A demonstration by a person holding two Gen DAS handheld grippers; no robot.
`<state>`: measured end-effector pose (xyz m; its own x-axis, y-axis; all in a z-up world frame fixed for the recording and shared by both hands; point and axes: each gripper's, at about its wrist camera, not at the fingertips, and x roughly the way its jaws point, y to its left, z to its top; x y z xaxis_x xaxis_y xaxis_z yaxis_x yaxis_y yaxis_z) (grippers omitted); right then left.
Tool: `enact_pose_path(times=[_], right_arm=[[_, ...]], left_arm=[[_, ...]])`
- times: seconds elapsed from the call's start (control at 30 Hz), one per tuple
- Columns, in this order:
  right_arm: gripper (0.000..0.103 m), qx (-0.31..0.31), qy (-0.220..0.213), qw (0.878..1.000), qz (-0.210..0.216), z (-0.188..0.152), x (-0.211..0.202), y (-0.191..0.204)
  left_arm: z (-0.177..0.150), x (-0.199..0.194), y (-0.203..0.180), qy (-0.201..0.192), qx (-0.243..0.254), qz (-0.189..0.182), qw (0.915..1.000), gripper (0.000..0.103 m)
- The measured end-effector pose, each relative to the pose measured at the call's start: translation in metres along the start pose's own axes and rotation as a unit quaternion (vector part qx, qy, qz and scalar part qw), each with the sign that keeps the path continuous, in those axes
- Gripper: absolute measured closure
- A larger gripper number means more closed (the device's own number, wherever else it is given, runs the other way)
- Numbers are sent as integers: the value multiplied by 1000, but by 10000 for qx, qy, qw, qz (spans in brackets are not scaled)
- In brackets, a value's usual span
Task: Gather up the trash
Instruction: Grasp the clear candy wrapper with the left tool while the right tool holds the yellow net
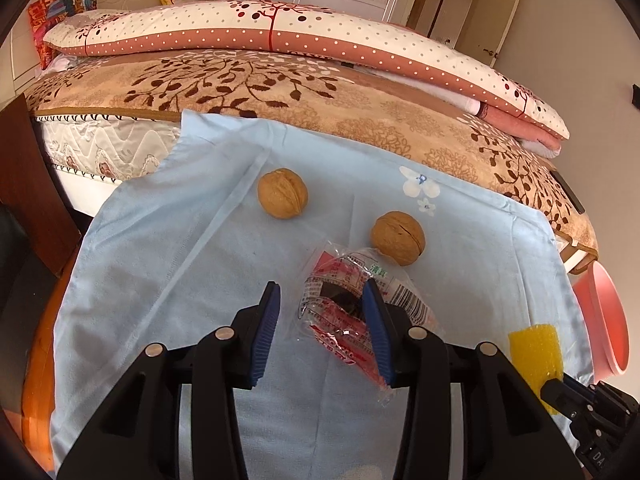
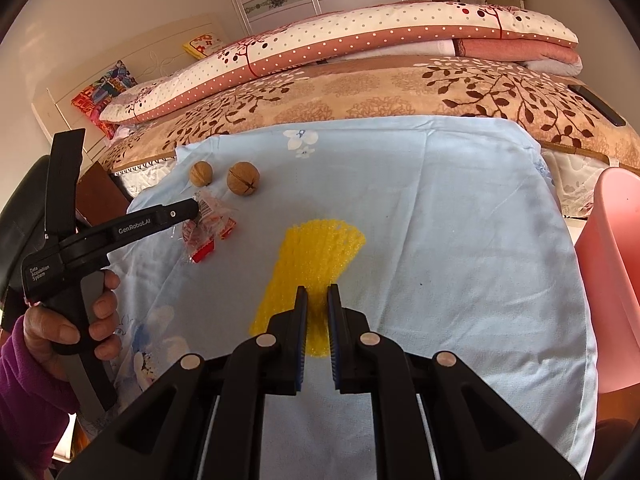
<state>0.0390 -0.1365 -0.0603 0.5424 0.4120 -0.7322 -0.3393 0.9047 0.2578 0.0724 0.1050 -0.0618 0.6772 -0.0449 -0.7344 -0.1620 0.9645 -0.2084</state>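
A clear and red plastic wrapper [image 1: 340, 308] lies on the light blue cloth [image 1: 160, 240]. My left gripper [image 1: 322, 300] is open around it, the right finger over the wrapper, the left finger apart from it. The wrapper also shows in the right wrist view [image 2: 208, 232] under the left gripper's tip [image 2: 192, 210]. My right gripper [image 2: 318, 296] is shut on a yellow foam net [image 2: 316, 256] that lies on the cloth; the net also shows in the left wrist view [image 1: 534, 356]. Two walnuts [image 1: 282, 194] [image 1: 398, 238] sit beyond the wrapper.
A pink bin [image 2: 616, 280] stands at the right edge of the cloth-covered table; it also shows in the left wrist view [image 1: 604, 316]. A bed with a leaf-patterned cover [image 1: 320, 92] and folded quilts [image 1: 280, 32] lies just behind. A dark phone [image 2: 596, 106] rests on the bed.
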Motion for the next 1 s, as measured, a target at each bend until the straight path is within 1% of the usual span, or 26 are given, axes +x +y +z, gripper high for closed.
enact_pose_path(times=[0.2,0.33,0.5,0.63,0.7,0.77,0.83,0.93,1.0], right_arm=[[94,-61,217,9997,-92,-8,10,4],[93,-114,253,9995,-180,-8,12,7],[93,-183,267,9991,-279,-9,12,10],[89,-159,301,9989,-310,-8,13,9],[85,-138,312,9989,-329,-8,14,9],[75,-106,323,9987,-374,-8,14,8],[72,-46,334,9986,-396,-7,15,6],[69,11,343,9986,-400,-7,15,4],[69,18,347,9986,-407,-7,16,5]], left_arm=[[-1,5,-3,42,23,-2,10000,60],[-1,6,-9,64,108,65,9999,60],[0,8,-8,77,-12,71,9999,60],[0,9,-9,86,-45,83,9999,60],[0,9,-9,92,-54,94,9999,60],[0,9,-9,93,-38,111,9999,60],[0,10,-9,92,-47,102,9999,60],[0,9,-8,85,-76,72,9999,60],[0,9,-7,80,-92,61,9999,61]])
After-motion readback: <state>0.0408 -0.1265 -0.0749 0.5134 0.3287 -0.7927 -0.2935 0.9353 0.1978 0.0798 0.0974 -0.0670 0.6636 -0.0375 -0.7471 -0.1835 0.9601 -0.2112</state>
